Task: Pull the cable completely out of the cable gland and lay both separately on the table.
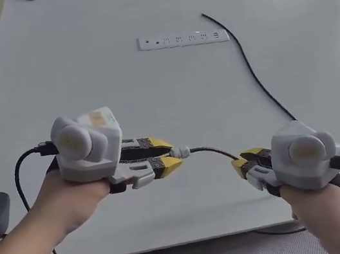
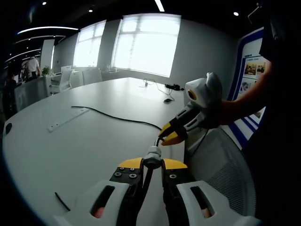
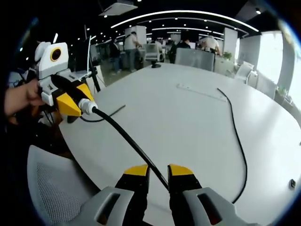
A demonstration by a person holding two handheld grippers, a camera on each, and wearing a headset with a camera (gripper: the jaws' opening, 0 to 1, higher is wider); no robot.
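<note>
Office table point(image 1: 117, 83), pale grey, is carrying a power strip point(image 1: 183, 39) and loose cord point(image 1: 252, 69) while, above its near edge, the left gripper point(image 1: 172, 156) is clamping the cable gland point(image 1: 181, 153) and the right gripper point(image 1: 238, 166) is pinching the cable point(image 1: 213, 151) threaded through it.

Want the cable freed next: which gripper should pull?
Right, probably. The right gripper is shut on the thin black cable, while the left gripper clamps the white plastic cable gland and can simply brace it.

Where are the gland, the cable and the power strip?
Gland point(image 1: 181, 153), head view, its white nut.
Cable point(image 3: 131, 146), right gripper view, its black middle span.
Power strip point(image 1: 183, 39), head view, its top face.
</note>
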